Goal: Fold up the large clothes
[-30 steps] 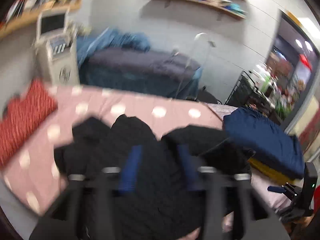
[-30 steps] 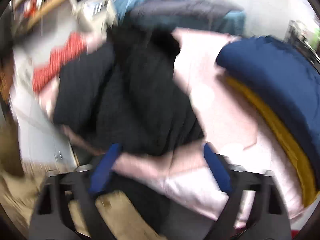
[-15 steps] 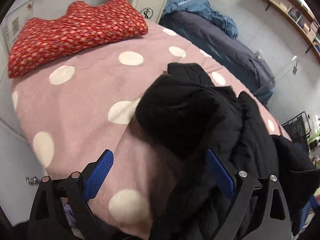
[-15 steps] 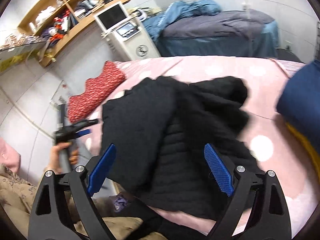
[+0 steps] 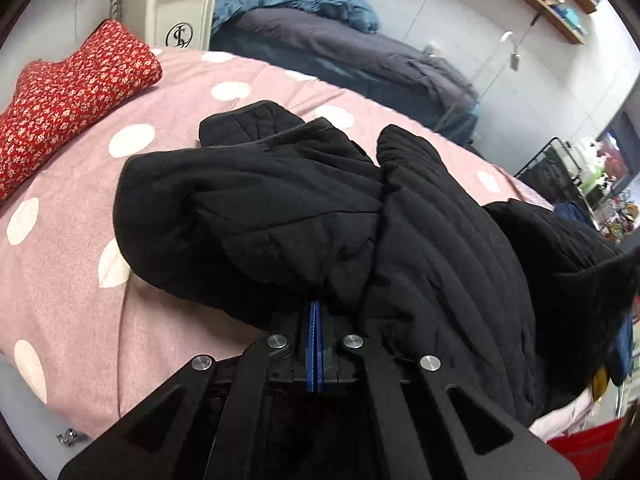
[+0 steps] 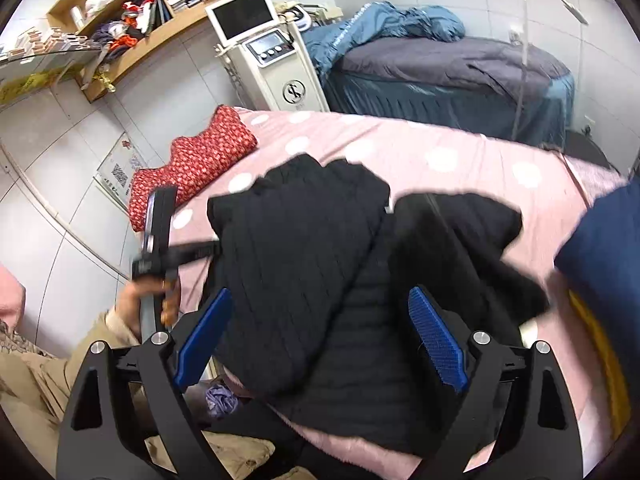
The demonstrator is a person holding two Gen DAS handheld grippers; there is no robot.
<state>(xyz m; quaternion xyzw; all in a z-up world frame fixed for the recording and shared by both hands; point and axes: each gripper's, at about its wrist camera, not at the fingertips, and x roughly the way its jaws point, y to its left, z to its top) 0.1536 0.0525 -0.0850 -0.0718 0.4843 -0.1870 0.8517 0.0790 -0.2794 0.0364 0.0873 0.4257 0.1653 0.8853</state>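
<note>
Black quilted jacket (image 5: 420,240) lies crumpled on the pink polka-dot bed (image 5: 80,280). Left tongs (image 5: 314,316) have just snapped closed at its near hem, pads together; right tongs (image 6: 320,336) hover spread wide above it.

Black quilted jacket (image 5: 420,240), pink white-dotted bedcover (image 5: 72,280), red floral pillow (image 5: 72,92).

Right claw (image 6: 320,344) open above black quilted jacket (image 6: 320,264) crumpled on pink polka-dot bed (image 6: 440,160). Left claw (image 6: 158,220) in a hand (image 6: 140,300) at bed's left edge. Red floral pillow (image 6: 196,160) at far-left corner, navy bundle (image 6: 604,256) at right edge.
</note>
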